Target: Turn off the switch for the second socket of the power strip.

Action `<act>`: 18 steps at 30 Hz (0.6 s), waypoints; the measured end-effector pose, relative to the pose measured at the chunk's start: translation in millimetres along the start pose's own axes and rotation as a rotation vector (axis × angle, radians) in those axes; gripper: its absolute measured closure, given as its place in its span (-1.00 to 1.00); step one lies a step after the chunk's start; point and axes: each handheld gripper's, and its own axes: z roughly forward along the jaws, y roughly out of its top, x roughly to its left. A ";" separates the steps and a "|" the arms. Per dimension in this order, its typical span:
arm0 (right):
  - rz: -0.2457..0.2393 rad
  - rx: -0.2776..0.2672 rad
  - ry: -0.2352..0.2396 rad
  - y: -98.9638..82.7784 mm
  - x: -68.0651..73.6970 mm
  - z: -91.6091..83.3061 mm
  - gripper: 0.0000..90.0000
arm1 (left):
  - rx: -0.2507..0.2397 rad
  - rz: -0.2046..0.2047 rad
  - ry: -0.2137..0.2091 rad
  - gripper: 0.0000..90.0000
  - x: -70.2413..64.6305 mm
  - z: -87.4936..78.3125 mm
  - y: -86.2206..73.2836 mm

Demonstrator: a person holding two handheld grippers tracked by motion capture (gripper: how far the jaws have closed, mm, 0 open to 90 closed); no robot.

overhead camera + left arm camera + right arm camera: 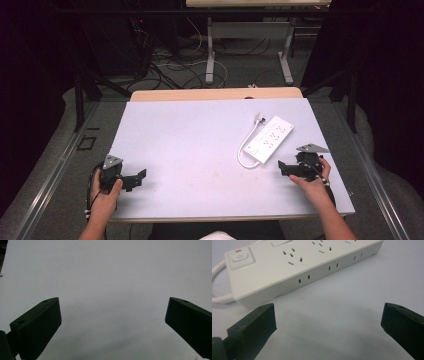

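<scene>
Resting at 4 o'clock on the table [190, 150], the right gripper [281, 167] has its jaws spread just short of the power strip [294, 267], whose side slots the right gripper view resolves; left gripper [112, 322], spread, faces bare surface at 8 o'clock.

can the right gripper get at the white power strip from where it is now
Probably yes. The right gripper sits just beside the white plastic power strip, jaws wide open and empty, with bare table between them in the right gripper view.
</scene>
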 end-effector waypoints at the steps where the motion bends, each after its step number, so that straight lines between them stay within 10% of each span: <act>1: -0.002 -0.008 -0.001 1.0 1.1 -3.2 -1.00 | -0.007 0.003 -0.003 -0.99 -1.2 -0.1 0.4; 18: -0.042 -0.090 0.043 26.9 22.8 -29.6 -0.95 | -0.020 0.042 -0.074 -0.99 -20.1 -2.3 3.0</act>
